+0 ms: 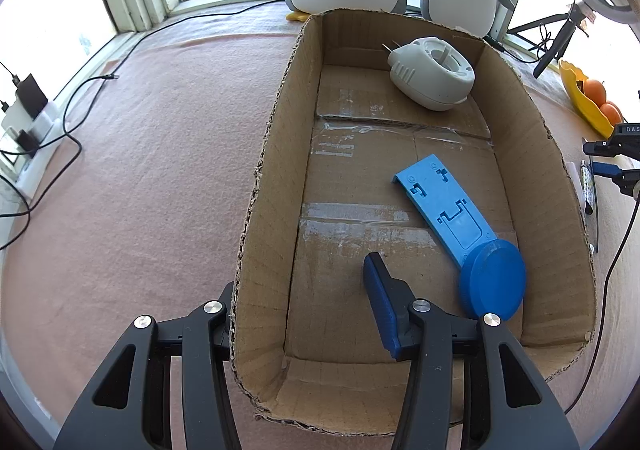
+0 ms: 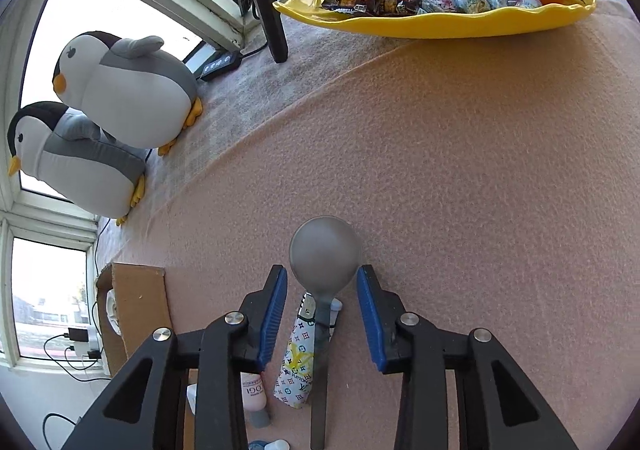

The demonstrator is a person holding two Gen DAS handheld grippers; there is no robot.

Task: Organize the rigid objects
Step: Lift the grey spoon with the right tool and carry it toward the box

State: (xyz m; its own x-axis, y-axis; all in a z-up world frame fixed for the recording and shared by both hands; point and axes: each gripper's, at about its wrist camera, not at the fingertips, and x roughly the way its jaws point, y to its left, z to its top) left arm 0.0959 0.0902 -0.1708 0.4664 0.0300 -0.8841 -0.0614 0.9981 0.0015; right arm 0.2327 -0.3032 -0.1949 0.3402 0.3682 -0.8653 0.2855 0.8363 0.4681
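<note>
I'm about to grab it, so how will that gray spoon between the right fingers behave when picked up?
The gray spoon looks rigid, so it probably won't flex. Its thin handle lies flat on the cloth against a patterned tube, so the fingers may nudge that too. The smooth handle could pivot, bowl-heavy.

**Right wrist view: spoon between open jaws**

R gripper (image 2: 322, 314) points down at pink cloth (image 2: 460, 190), blue pads apart, not touching the grey spoon (image 2: 325, 250) btwn them. Spoon bowl at 12 o'clock of the tips, handle running to 6 over a patterned tube (image 2: 296, 362). Yellow dish (image 2: 400, 24) w/ candy & oranges at 1 o'clock; two penguin plushies (image 2: 120, 90) at 10; cardboard box (image 2: 136, 310) at 9.
</note>
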